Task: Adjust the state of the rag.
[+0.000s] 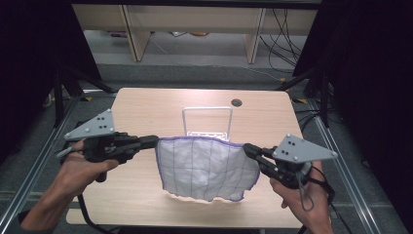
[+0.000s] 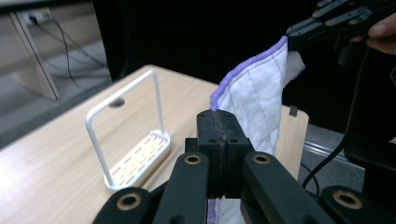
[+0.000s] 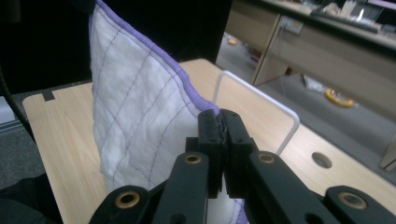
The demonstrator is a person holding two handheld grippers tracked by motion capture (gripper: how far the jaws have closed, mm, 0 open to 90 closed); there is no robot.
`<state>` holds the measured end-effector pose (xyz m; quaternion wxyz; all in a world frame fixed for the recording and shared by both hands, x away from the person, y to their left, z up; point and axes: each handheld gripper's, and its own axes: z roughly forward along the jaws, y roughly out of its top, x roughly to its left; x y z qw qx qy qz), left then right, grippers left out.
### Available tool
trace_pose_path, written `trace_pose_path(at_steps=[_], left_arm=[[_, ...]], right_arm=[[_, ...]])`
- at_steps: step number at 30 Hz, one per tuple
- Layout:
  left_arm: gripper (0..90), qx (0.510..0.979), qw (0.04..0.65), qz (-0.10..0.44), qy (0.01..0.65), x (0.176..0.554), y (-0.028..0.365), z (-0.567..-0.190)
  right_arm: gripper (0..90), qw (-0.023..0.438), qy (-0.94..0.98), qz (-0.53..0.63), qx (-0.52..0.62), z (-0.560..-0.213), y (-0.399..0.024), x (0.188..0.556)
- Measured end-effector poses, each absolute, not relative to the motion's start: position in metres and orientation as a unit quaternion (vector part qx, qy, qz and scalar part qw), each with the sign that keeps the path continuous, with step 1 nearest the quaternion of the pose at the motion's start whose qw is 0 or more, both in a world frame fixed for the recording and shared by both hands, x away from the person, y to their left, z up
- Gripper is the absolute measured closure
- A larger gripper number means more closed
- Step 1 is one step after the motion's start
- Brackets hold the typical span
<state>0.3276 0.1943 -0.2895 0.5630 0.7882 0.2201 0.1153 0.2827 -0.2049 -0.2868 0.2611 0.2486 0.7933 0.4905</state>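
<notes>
A white quilted cloth [image 1: 204, 168] with a purple hem hangs spread above the wooden table [image 1: 146, 107], held by its two upper corners. My left gripper [image 1: 155, 141] is shut on the cloth's left corner; in the left gripper view its jaws [image 2: 219, 122] pinch the purple hem, and the cloth [image 2: 259, 93] stretches away to the other gripper. My right gripper [image 1: 247, 147] is shut on the right corner, and in the right gripper view the jaws [image 3: 220, 122] clamp the hem of the cloth [image 3: 135, 112]. The cloth's lower edge hangs just over the table.
A white wire rack [image 1: 207, 124] with a slotted base stands on the table just behind the cloth, also seen as the rack [image 2: 133, 140] in the left gripper view. A round cable hole [image 1: 236, 103] sits at the table's far edge. Black curtains flank both sides.
</notes>
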Motion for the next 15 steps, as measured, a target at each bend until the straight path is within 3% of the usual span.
trace_pose_path(at_steps=[7, 15], left_arm=[[89.2, 0.8, 0.526, 0.082, 0.278, 0.375, 0.185, -0.338], [89.2, 0.81, 0.493, 0.101, 0.301, 0.4, 0.173, -0.389]], right_arm=[[88.6, 0.215, 0.808, 0.465, 0.293, -0.331, -0.201, 0.332], [88.6, 0.2, 0.819, 0.432, 0.319, -0.384, -0.186, 0.367]])
